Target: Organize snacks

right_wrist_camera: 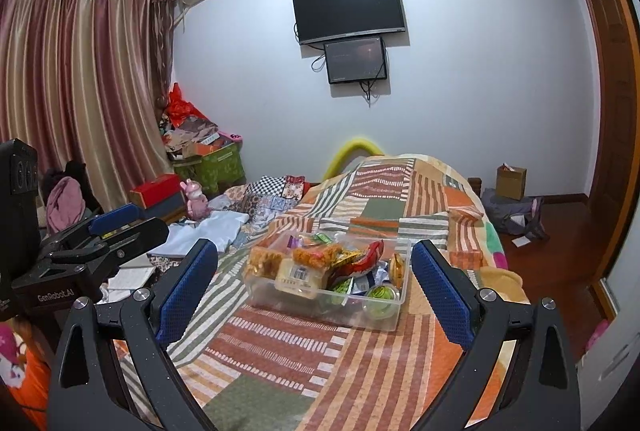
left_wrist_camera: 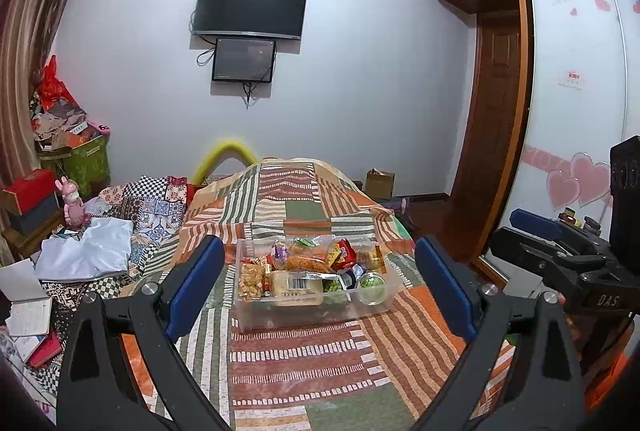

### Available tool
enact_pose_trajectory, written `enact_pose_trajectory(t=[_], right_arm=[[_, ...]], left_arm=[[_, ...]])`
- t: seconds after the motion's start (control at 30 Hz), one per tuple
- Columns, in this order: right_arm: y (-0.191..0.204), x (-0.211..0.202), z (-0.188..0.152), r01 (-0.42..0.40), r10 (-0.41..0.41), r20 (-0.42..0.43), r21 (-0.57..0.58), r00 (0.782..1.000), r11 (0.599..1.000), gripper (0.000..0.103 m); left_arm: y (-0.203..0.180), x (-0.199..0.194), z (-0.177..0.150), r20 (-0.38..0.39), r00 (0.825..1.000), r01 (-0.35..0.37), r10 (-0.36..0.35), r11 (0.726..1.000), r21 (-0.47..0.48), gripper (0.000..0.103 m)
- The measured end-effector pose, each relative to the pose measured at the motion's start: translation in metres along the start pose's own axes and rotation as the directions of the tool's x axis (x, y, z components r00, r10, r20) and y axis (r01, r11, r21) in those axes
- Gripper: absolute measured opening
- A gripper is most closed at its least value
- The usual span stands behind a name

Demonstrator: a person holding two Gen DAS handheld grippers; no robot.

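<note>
1. Left wrist view: clear plastic bin (left_wrist_camera: 316,305) crammed with snack packets sits mid-bed on the striped patchwork quilt (left_wrist_camera: 296,363).
2. Left hand-held gripper (left_wrist_camera: 316,289) and right hand-held gripper (right_wrist_camera: 314,289) both gape wide, empty.
3. I'd pinch one packet's edge, gently.

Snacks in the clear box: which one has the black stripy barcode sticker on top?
The pale yellow pack at the front of the box. It alone shows a white barcode label; the orange crunchy bag behind it and the round green cup have none.
</note>
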State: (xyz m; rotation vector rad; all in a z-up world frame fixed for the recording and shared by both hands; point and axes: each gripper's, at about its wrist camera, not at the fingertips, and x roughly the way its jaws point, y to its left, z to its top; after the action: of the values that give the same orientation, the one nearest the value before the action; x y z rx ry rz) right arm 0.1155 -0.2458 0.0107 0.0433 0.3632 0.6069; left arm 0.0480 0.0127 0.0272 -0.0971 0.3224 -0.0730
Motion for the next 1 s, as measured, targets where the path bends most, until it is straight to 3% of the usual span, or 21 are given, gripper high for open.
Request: enact_pose_trajectory(t=[1.0], right_arm=[[0.0026,0.0001,-0.0035,-0.012,0.012,-0.003,0.010,1.000,1.000,0.097]], left_arm=[[0.0000,0.0047,-0.0023,-0.020,1.000,0.004,-0.005,1.000,-0.002,0.097]])
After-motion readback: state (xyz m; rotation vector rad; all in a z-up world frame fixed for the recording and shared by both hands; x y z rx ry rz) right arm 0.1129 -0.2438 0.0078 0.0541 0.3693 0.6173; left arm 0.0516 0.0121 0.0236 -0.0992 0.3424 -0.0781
